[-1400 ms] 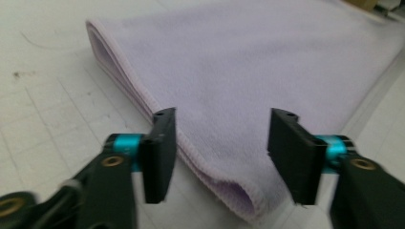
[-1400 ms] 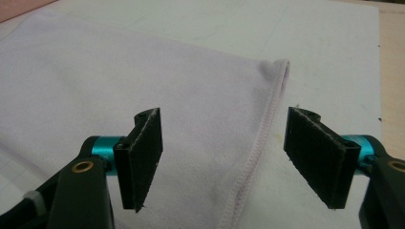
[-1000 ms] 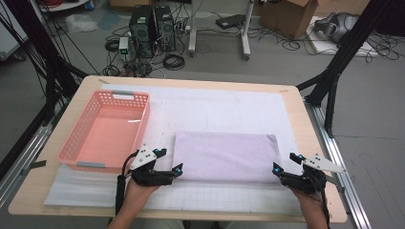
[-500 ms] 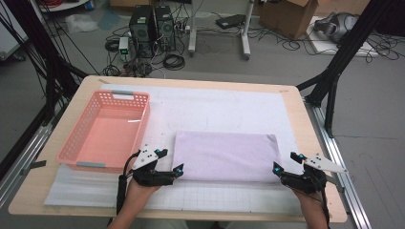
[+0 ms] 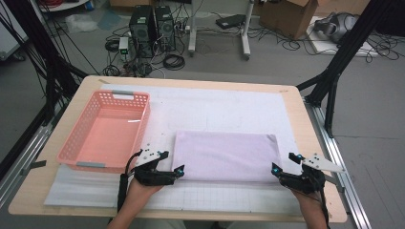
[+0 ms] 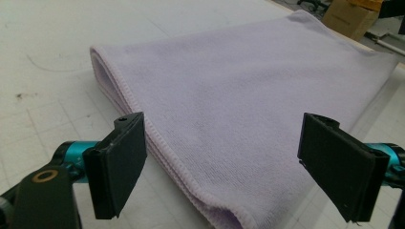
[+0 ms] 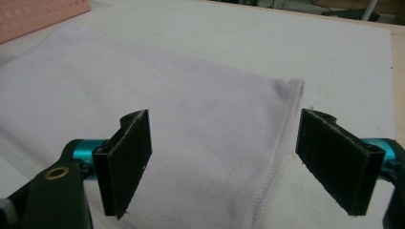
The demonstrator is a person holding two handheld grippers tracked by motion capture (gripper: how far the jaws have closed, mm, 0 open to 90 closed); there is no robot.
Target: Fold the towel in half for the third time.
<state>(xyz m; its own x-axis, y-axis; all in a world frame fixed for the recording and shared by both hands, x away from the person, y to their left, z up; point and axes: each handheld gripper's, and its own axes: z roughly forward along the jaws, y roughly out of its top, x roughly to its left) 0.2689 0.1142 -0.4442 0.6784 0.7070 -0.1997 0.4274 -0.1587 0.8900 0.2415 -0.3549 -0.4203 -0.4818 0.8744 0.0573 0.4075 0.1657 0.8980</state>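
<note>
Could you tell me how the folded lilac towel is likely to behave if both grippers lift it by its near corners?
The towel looks like soft terry folded in layers, so it would probably sag between the left gripper and right gripper. The layers visible at its edge may separate unless pinched together. Its nap suggests it is unlikely to slip from the jaws.

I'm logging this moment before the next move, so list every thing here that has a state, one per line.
towel: folded, lying flat on the white mat, not gripped.
left gripper: jaws open, either side of the towel's near left corner.
right gripper: jaws open, either side of the towel's near right hem.
basket: upright, empty, left of the towel and apart from it.
</note>
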